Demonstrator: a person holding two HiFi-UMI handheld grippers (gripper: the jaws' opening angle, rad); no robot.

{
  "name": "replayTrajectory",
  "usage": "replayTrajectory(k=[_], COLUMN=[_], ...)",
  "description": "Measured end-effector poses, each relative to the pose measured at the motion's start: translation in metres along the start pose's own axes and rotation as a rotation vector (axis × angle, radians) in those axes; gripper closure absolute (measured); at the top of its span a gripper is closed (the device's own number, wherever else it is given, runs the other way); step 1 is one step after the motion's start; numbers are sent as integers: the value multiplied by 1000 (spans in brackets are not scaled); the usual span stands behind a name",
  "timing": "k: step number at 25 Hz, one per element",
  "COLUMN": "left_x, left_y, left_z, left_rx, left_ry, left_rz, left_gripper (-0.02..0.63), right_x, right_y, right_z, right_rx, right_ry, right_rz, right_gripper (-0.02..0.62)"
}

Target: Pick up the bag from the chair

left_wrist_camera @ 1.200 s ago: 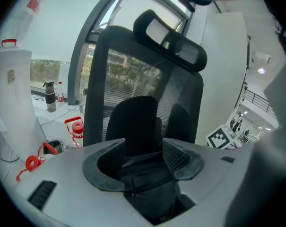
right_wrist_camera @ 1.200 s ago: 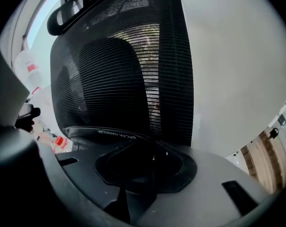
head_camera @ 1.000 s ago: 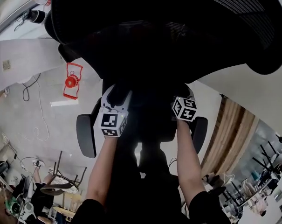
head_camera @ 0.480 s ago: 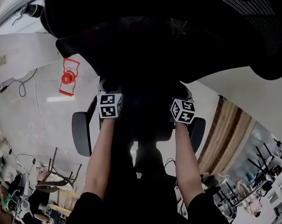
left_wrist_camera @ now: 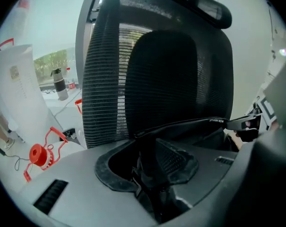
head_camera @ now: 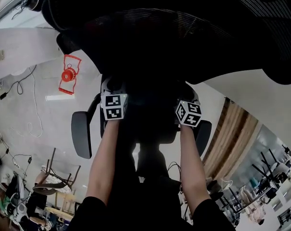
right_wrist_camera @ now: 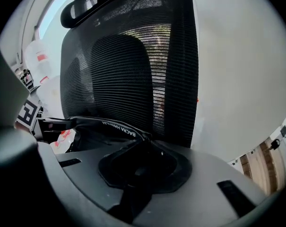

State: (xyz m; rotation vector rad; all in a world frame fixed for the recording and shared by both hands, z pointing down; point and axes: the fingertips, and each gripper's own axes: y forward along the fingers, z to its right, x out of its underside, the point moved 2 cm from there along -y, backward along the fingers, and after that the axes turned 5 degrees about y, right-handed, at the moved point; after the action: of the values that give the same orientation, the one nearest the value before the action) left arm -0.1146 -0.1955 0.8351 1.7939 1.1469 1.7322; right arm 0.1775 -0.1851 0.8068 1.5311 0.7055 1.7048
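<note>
1. Head view: the left gripper (head_camera: 111, 88) and right gripper (head_camera: 187, 97) reach into a black mesh chair (head_camera: 260, 13).
2. Left gripper view: the jaws, which have just been closing, pinch crumpled fabric of the black bag (left_wrist_camera: 156, 186) on the seat.
3. Right gripper view: the jaws, also just closing, stand nearly together, clamping the bag's flat lettered strap (right_wrist_camera: 117, 129).

A black bag (right_wrist_camera: 115, 128) sits on the mesh chair (left_wrist_camera: 105, 79).

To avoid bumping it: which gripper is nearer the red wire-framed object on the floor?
Left. Left gripper sits just right of the red wire-framed object; right gripper farther right. Both have just been closing on the black bag.
</note>
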Motion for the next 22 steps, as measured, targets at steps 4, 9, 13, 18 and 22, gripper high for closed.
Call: replayTrajectory(k=[4, 9, 13, 18, 22], left_x=[-6, -5, 2, 11, 15], left_y=[-12, -27, -43, -74, -99], left_z=[3, 6, 9, 23, 31], left_rx=[-2, 8, 21, 19, 36], left_ry=[45, 50, 51, 57, 75], left_rz=[42, 82, 93, 95, 122], left_gripper=[526, 549, 554, 560, 569], right_x=[1, -1, 2, 3, 0], right_y=[-5, -13, -27, -53, -75], right_z=[1, -3, -8, -11, -16], right_rx=[2, 6, 0, 1, -11], right_ry=[-4, -15, -26, -45, -43], right_rz=[6, 14, 9, 6, 31], right_gripper=[554, 557, 558, 561, 565])
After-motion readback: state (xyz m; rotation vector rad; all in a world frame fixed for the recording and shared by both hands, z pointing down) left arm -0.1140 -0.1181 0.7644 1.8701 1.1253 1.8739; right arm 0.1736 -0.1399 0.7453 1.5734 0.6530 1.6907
